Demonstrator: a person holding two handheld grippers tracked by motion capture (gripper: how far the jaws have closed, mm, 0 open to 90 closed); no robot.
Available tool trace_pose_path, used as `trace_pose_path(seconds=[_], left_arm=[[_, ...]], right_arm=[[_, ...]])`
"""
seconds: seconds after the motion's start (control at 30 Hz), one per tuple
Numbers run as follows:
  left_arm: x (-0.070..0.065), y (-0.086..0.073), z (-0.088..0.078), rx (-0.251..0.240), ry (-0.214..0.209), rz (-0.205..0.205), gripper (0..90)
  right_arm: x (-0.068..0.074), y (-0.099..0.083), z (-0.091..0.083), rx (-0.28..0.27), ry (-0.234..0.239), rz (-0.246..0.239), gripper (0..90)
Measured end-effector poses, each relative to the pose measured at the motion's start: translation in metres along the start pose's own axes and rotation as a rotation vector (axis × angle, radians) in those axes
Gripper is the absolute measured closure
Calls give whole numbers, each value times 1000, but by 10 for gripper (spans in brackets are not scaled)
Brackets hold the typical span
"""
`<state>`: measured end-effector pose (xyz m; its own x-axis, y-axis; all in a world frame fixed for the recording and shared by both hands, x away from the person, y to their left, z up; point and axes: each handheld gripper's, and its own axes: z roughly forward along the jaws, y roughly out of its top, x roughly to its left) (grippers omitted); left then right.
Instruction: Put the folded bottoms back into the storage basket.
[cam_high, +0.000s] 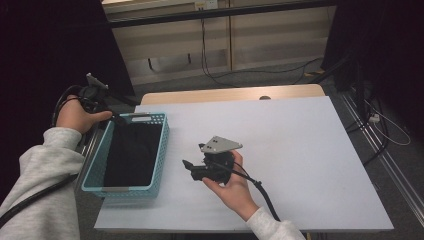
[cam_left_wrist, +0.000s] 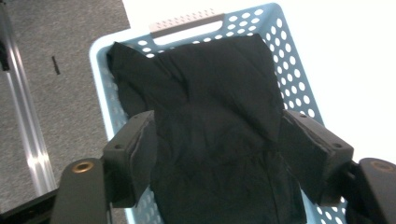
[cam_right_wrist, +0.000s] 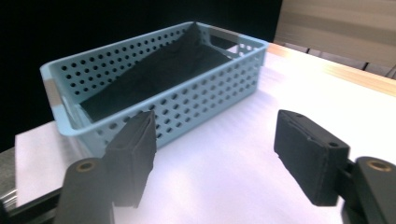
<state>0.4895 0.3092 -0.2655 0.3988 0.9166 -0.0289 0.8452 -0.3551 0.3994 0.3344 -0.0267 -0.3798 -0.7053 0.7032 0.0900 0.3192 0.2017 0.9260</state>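
A light blue perforated basket (cam_high: 161, 150) stands at the left end of the white table, with a black cloth (cam_high: 131, 152) lying crumpled inside it. My left gripper (cam_high: 117, 119) hovers over the basket's far left corner. In the left gripper view its jaws (cam_left_wrist: 217, 121) stand apart above the cloth (cam_left_wrist: 210, 88), with no pad pressing on it; the basket rim (cam_left_wrist: 100, 51) frames the cloth. My right gripper (cam_high: 187, 167) is low over the table just right of the basket. Its open jaws (cam_right_wrist: 215, 123) hold nothing and face the basket wall (cam_right_wrist: 210, 93) and the cloth (cam_right_wrist: 159, 70).
The white table surface (cam_high: 290, 150) stretches to the right of the basket. A wooden strip (cam_high: 225, 94) runs along its far edge. Cables (cam_high: 215, 75) lie on the floor beyond, and a metal rail (cam_left_wrist: 23, 116) runs beside the table's left side.
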Motion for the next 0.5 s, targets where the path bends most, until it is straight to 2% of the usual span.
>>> trace_pose_path(seconds=[0.03,0.13,0.2,0.23,0.5], left_arm=[[-2,-2,2,2,-8,-12,278],[-4,-7,8,1,-15,-8,271],[-6,-10,12,4,-27,-13,263],[-7,-11,14,11,-33,-2,264],[-10,-21,26,17,-53,-18,262]], right_arm=[[-2,-1,-2,-1,6,-1,273],[-8,-7,-7,15,-10,-10,237],[-12,-11,-11,17,-8,-5,231],[-15,-12,-12,21,-13,-9,225],[-33,-24,-19,58,-42,-17,199]])
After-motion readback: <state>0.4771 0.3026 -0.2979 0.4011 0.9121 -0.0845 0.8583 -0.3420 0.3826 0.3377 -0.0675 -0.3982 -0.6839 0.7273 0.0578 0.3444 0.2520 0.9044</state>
